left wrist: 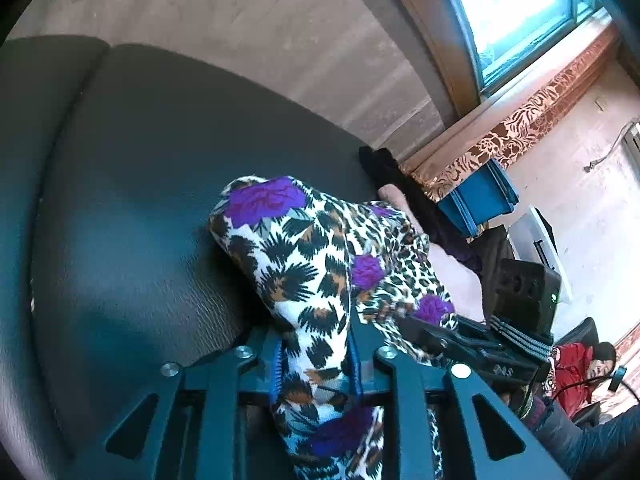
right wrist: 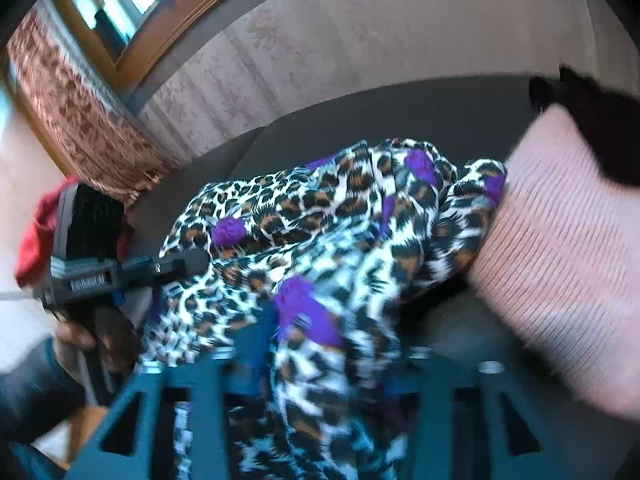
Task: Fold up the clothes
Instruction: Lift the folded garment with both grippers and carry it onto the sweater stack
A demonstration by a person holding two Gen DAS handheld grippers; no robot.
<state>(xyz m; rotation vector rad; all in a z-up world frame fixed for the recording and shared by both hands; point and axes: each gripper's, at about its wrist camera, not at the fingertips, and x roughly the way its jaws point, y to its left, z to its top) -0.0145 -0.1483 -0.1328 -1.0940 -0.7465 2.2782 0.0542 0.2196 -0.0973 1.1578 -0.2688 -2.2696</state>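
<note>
We work at a dark leather-look sofa seat (left wrist: 132, 208) that fills most of both wrist views, set against a pale, mottled wall (left wrist: 256, 24) with a window (left wrist: 516, 12) and a brown patterned curtain (left wrist: 524, 120) beside it. On the seat lies the task's thing, a leopard-print garment (left wrist: 304, 248) with purple flowers, still bunched and rumpled, not yet laid flat. We judge the folding to be at its start: no crease or neat edge shows, and the spreading and every fold remain to be done.

A pink ribbed pillow (right wrist: 560, 248) sits just beside the garment, touching its far edge, with a black cloth (right wrist: 600, 128) behind it. A blue bin (left wrist: 480, 196) stands near the curtain, and something red (left wrist: 572, 368) lies beyond.

Our left gripper (left wrist: 316, 364) has its jaws drawn narrow on a ridge of the print, the fabric pinched between the blue pads. Our right gripper (right wrist: 328, 364), blurred in its own view, likewise has a fold of the garment running between its fingers, and appears closed on it.
</note>
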